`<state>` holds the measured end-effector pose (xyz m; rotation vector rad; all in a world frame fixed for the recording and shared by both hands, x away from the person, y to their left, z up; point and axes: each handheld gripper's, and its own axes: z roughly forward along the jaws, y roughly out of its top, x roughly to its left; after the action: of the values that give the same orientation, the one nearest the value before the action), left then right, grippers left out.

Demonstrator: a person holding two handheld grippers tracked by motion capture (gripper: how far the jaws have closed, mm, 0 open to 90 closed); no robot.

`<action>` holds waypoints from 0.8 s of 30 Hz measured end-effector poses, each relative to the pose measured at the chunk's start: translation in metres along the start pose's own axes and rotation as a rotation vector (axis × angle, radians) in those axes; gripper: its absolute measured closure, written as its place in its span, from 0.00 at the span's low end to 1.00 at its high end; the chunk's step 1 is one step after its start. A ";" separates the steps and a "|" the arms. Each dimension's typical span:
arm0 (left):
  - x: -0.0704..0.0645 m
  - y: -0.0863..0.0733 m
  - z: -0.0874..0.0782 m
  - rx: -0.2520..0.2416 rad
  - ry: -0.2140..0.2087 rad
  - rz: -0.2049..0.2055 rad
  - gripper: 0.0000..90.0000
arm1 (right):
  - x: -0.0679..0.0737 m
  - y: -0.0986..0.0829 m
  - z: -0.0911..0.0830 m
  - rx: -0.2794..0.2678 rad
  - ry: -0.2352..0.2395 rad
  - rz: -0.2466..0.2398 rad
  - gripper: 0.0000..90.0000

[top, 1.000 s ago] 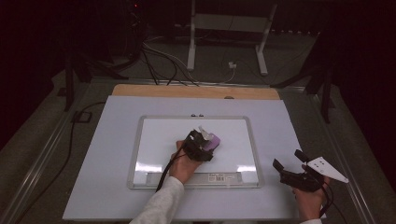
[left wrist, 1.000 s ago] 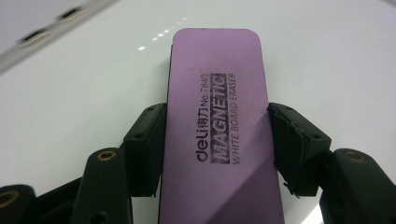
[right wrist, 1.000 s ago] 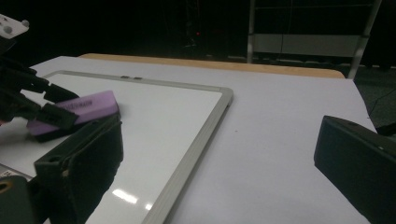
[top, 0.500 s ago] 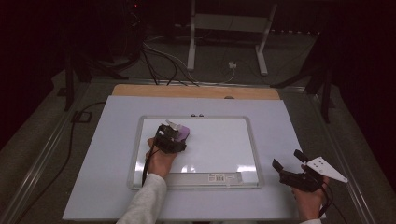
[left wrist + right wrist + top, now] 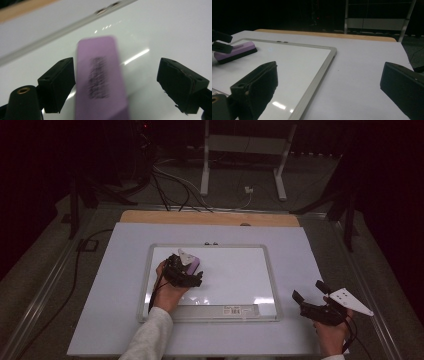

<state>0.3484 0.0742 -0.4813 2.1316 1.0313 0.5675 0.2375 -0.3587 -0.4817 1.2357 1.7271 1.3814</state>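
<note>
My left gripper (image 5: pixel 192 274) sits with its jaws spread around the purple eraser (image 5: pixel 100 77) at the whiteboard's (image 5: pixel 235 275) left-centre in the high view, touching one side only. I'd press flat, sweeping evenly. My right gripper (image 5: pixel 310 295) rests open, lower right.

The whiteboard (image 5: pixel 235 275) looks glossy with a brushed metal frame, the purple eraser (image 5: pixel 98 75) smooth matt plastic.
</note>
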 end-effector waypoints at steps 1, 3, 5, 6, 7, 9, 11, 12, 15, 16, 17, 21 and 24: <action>-0.002 0.001 -0.001 -0.007 -0.015 0.022 0.18 | 0.000 0.000 0.000 0.001 -0.001 0.000 0.02; -0.005 0.001 -0.002 -0.014 -0.037 0.053 0.18 | 0.000 0.000 -0.001 0.000 -0.003 0.001 0.02; -0.006 0.000 -0.001 -0.002 -0.040 0.069 0.19 | -0.001 0.000 -0.001 -0.002 -0.003 0.005 0.02; -0.006 0.000 -0.001 0.005 -0.039 0.077 0.19 | -0.001 0.000 -0.001 -0.002 -0.004 0.007 0.02; -0.006 -0.001 -0.001 0.007 -0.038 0.079 0.20 | -0.001 0.000 -0.001 -0.002 -0.004 0.007 0.02; -0.004 -0.003 0.000 0.026 -0.025 0.096 0.20 | -0.001 0.000 -0.001 -0.002 -0.003 0.005 0.02; -0.003 -0.005 0.001 0.037 -0.009 0.099 0.20 | -0.001 0.000 -0.001 -0.001 -0.003 0.004 0.02; -0.001 -0.006 0.001 0.042 -0.010 0.099 0.22 | -0.001 -0.001 0.000 0.001 -0.003 0.004 0.02; 0.001 -0.009 0.003 0.058 0.004 0.102 0.24 | 0.000 0.000 0.000 0.000 -0.002 0.003 0.02; 0.002 -0.010 0.004 0.064 0.002 0.104 0.24 | 0.000 0.000 0.000 0.000 -0.002 0.002 0.02; 0.003 -0.011 0.004 0.069 0.009 0.105 0.24 | 0.000 0.000 0.000 0.001 -0.002 0.004 0.02; 0.004 -0.013 0.007 0.083 0.016 0.105 0.26 | -0.001 0.000 -0.001 -0.003 -0.001 0.005 0.02; 0.004 -0.013 0.007 0.085 0.025 0.109 0.28 | -0.001 0.000 -0.002 -0.002 -0.003 0.008 0.02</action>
<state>0.3481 0.0805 -0.4951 2.2714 0.9735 0.6136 0.2362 -0.3600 -0.4816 1.2447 1.7198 1.3850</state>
